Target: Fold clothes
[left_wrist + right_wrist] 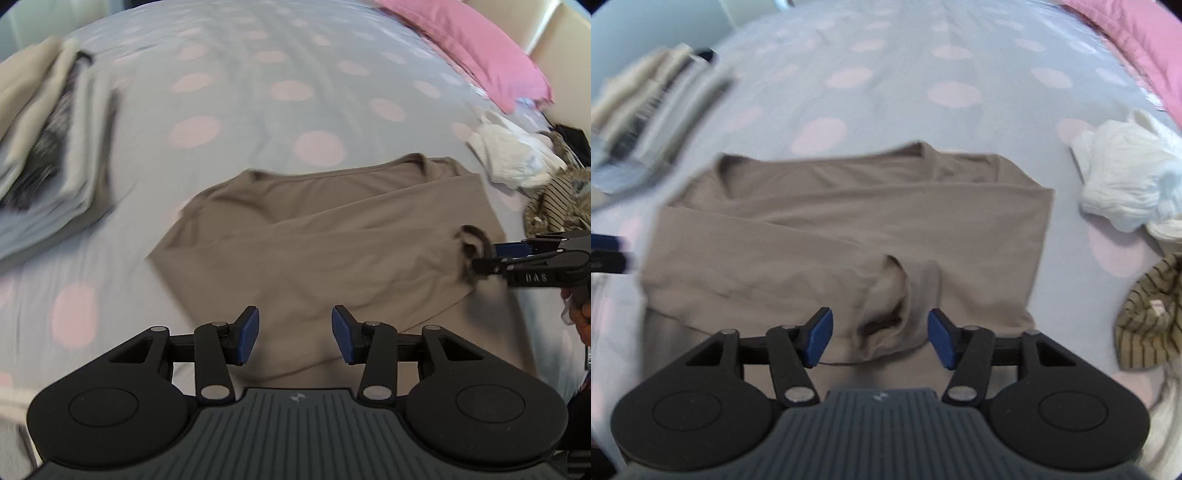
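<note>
With both my left gripper (295,339) and right gripper (880,338) spread wide and empty over the brown shirt (849,229) on the bed (886,85), I judge it half-folded; unfolded clothes (1123,184) wait beside.

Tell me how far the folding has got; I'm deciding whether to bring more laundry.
Done: a folded stack sits on the bedspread. In hand: the brown shirt lies partly folded, both the right gripper and left gripper open. Left: white garment and striped garment, still crumpled.
</note>
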The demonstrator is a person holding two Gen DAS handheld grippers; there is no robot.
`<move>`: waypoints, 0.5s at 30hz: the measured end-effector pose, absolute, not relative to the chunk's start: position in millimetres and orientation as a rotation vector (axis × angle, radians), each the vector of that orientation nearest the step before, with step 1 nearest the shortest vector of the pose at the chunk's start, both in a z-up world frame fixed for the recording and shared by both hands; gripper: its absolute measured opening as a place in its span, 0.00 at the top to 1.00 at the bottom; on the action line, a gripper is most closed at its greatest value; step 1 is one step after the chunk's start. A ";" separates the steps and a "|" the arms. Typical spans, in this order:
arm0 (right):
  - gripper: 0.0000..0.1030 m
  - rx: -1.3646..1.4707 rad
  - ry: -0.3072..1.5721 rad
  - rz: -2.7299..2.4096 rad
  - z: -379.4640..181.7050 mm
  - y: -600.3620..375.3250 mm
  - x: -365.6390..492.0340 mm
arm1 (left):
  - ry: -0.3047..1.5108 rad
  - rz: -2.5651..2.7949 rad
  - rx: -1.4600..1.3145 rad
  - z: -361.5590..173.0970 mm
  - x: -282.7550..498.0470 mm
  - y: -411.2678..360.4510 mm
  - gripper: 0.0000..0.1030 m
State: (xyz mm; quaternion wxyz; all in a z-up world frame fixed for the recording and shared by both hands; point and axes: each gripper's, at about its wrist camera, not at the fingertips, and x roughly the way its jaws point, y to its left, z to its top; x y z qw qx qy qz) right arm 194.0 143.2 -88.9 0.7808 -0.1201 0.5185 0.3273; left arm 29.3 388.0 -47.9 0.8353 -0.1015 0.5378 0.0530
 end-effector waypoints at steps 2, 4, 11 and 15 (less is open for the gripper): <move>0.87 -0.279 1.134 0.676 -92.8 145.0 195.3 | 1.136 0.137 -0.268 -54.8 19.2 400.6 0.60; 0.92 -0.266 1.142 0.657 -90.3 134.4 196.7 | 1.149 0.152 -0.312 -62.4 15.7 412.0 0.60; 0.92 -0.241 1.153 0.538 -86.4 85.0 209.7 | 1.137 0.158 -0.319 -73.0 16.8 427.0 0.60; 0.89 -0.246 1.180 0.450 -94.2 68.7 219.7 | 1.133 0.171 -0.279 -73.9 12.2 428.1 0.60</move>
